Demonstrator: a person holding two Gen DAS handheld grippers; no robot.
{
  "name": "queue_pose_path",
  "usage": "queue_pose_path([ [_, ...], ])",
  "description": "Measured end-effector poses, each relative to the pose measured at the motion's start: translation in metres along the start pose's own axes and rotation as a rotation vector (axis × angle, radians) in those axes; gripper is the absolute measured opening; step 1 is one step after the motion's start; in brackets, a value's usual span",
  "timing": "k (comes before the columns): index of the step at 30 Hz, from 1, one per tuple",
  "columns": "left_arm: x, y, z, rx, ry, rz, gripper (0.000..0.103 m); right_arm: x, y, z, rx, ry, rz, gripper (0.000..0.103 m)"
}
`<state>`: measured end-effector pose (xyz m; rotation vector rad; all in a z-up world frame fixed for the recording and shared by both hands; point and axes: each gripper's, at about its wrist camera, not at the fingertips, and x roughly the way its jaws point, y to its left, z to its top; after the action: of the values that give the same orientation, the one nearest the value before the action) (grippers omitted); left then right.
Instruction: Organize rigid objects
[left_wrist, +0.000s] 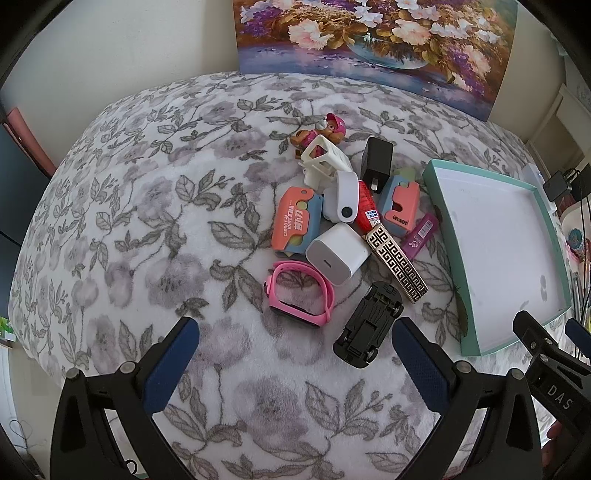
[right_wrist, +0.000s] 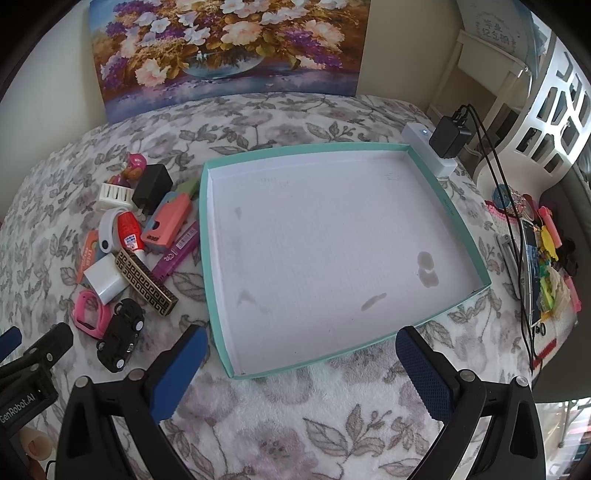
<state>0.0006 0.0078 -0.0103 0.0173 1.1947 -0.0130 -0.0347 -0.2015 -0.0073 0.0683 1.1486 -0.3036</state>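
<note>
Bare blanket (left_wrist: 122, 229) lies open from 7 to 11 o'clock of the toy pile (left_wrist: 347, 225). At 3 o'clock the teal tray (right_wrist: 218, 306) offers a wide unfilled floor; its low walls, and the power strip (right_wrist: 430, 149) at its 1 o'clock corner, obstruct.

— What sort of place is this?
— A home, a lived-in room. The surface is covered by a fleecy blanket (left_wrist: 155, 206) printed with grey flowers.
— Anything else?
— A flower painting (right_wrist: 229, 48) leans against a cream wall, a white openwork chair (right_wrist: 554, 99) stands at the side, and a charger (right_wrist: 451, 136) sits in a power strip (right_wrist: 432, 151) beside colourful clutter (right_wrist: 550, 254).
</note>
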Motion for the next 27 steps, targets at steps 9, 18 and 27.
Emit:
queue_pose_path([
  [9,0.0001,0.0001,-0.0002,0.0,0.0,0.0,0.103,0.0005,0.0001,-0.0002,-0.002,0.002,0.0,0.103],
  [18,0.0008,0.0011,-0.0019,0.001,0.003,0.003,0.103,0.001,0.0015,-0.0008,-0.005,0.002,0.0,0.103],
  [27,0.001,0.0045,-0.0005,-0.009,0.0,0.014,0.103,-0.0003,0.0065,0.0008,-0.02,0.0,0.0,0.103],
])
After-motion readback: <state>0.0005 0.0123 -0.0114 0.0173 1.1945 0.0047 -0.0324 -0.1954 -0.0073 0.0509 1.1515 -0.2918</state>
